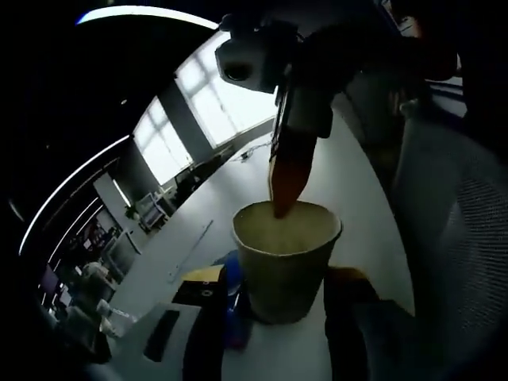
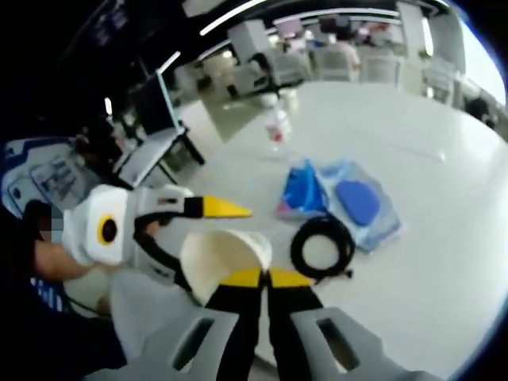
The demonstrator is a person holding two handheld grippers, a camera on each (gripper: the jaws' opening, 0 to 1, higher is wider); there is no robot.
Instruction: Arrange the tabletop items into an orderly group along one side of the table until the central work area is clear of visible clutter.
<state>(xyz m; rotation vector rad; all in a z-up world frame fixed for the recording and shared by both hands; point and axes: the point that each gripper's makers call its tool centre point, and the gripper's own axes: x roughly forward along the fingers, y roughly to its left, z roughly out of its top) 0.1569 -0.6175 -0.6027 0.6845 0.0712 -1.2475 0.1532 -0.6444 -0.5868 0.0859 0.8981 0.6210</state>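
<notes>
Paper cup (image 1: 287, 258) stands upright on the white table (image 1: 349, 190), pale and open at the top, right in front of the left gripper (image 1: 274, 317), whose dark jaws rise on either side of its base; whether they actually press the cup wall I cannot tell from here. The right gripper (image 1: 290, 178) comes down from above in the left gripper view, its orange-tipped jaws drawn together, tip dipping at or just inside the far rim of the cup. In the right gripper view the same cup (image 2: 225, 262) sits just beyond the right gripper (image 2: 266, 278), yellow jaw tips pinched together with no gap visible between them; whether they pinch the rim is unclear. The left gripper (image 2: 210, 210) enters from the left there, one yellow-tipped jaw pointing across above the cup, a person's hand (image 2: 55, 258) behind it. Beside the cup, to its right in that view, lies a coiled black cable (image 2: 321, 246), apart from the cup. Just past the cable, a clear plastic bag (image 2: 341, 198) with blue items inside lies flat. Farther on, a small white bottle (image 2: 275, 125) stands alone on the table. Beyond the table, chairs, desks and bright windows (image 1: 214, 99).
</notes>
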